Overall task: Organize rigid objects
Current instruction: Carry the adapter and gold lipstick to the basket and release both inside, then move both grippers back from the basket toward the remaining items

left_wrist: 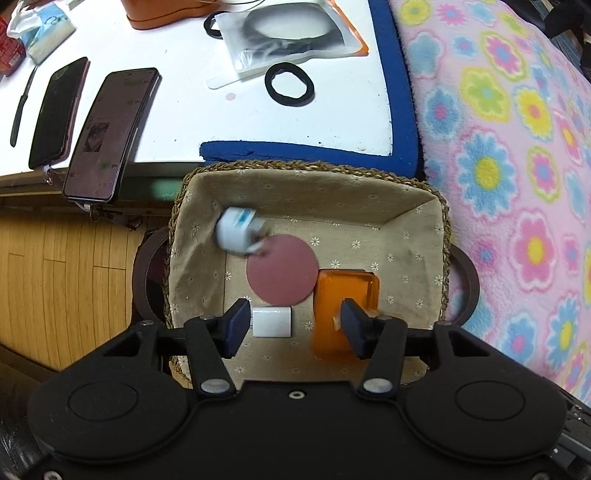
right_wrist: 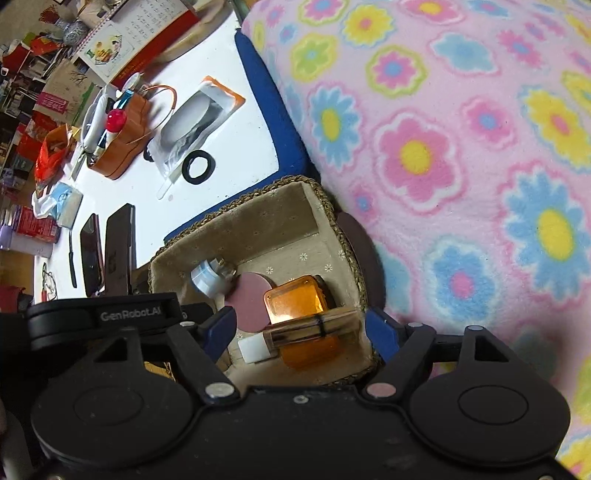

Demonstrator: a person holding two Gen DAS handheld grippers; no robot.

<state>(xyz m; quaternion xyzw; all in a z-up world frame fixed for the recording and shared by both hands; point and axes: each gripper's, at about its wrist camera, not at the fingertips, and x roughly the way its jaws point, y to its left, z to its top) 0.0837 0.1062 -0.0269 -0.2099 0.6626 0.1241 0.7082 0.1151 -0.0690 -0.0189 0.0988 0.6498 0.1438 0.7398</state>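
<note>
I look down into a woven, cloth-lined basket [left_wrist: 306, 166] [right_wrist: 258, 195]. On its floor lie a maroon disc [left_wrist: 282, 271] [right_wrist: 251, 299], an orange box [left_wrist: 347, 291] [right_wrist: 295, 301] and a white block [left_wrist: 271, 321] [right_wrist: 253, 349]. A white-and-blue plug [left_wrist: 238, 232] [right_wrist: 210, 277] shows blurred near the basket's far-left corner. My left gripper [left_wrist: 295, 328] hangs open above the block and box, gripping nothing. A clear flat case [right_wrist: 314, 328] with a dark band sits between the fingers of my right gripper [right_wrist: 301, 325]. A gap shows at the left pad, so that gripper is open.
A white table [left_wrist: 295, 122] with a blue edge lies beyond the basket. It carries two phones [left_wrist: 110, 133], black rings [left_wrist: 290, 85], a packaged item [left_wrist: 288, 33] and a brown bag [right_wrist: 122, 140]. A floral blanket [left_wrist: 517, 147] fills the right; wooden floor [left_wrist: 55, 277] lies left.
</note>
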